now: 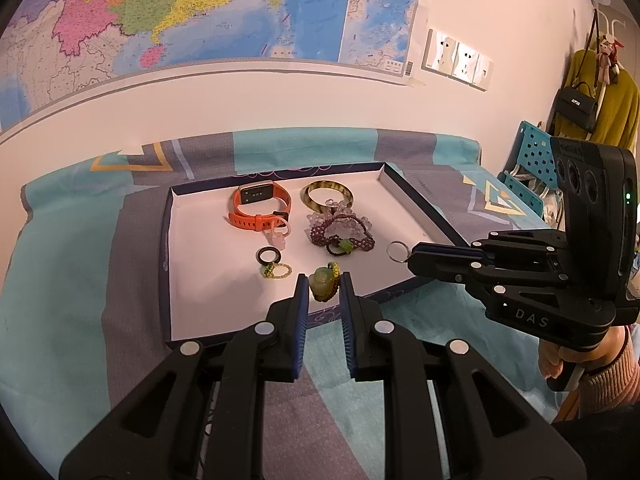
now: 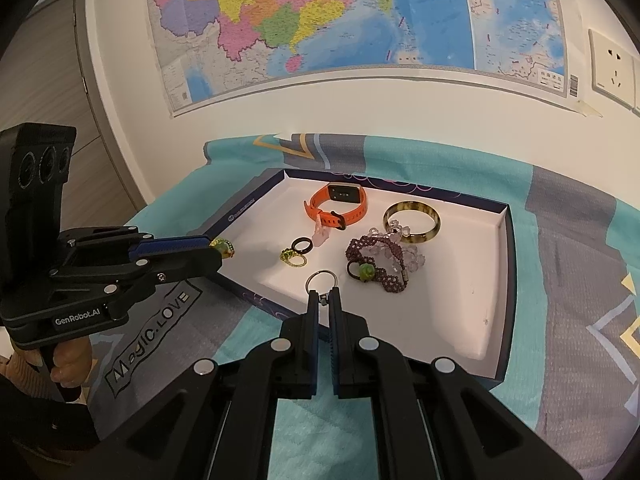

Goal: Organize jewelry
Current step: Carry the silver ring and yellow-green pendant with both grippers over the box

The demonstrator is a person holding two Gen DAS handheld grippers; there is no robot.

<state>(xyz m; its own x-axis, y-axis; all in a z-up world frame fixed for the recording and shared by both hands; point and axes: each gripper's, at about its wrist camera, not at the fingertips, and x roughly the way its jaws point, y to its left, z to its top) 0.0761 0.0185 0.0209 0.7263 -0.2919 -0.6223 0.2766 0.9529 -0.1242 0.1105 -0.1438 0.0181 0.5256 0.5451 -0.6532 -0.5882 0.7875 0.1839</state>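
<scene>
A shallow white-lined tray (image 1: 200, 240) (image 2: 460, 300) lies on the bed cloth. In it lie an orange watch (image 1: 260, 204) (image 2: 340, 204), an amber bangle (image 1: 327, 196) (image 2: 412, 220), a purple bead bracelet (image 1: 344, 236) (image 2: 376, 264), a black ring (image 1: 268, 256) (image 2: 302, 245) and a green bead ring (image 1: 277, 270) (image 2: 294, 258). My left gripper (image 1: 325, 286) (image 2: 222, 248) is shut on a green jade pendant (image 1: 322, 285) (image 2: 224, 247) over the tray's near edge. My right gripper (image 2: 323, 298) (image 1: 410, 258) is shut on a silver key ring (image 2: 321, 282) (image 1: 397, 251) over the tray.
The tray sits on a teal and grey cloth (image 1: 80, 300) against a wall with a map (image 1: 200, 8). A blue perforated rack (image 1: 532, 168) and hanging bags (image 1: 580, 104) stand to the right. A door (image 2: 60, 120) is at the left.
</scene>
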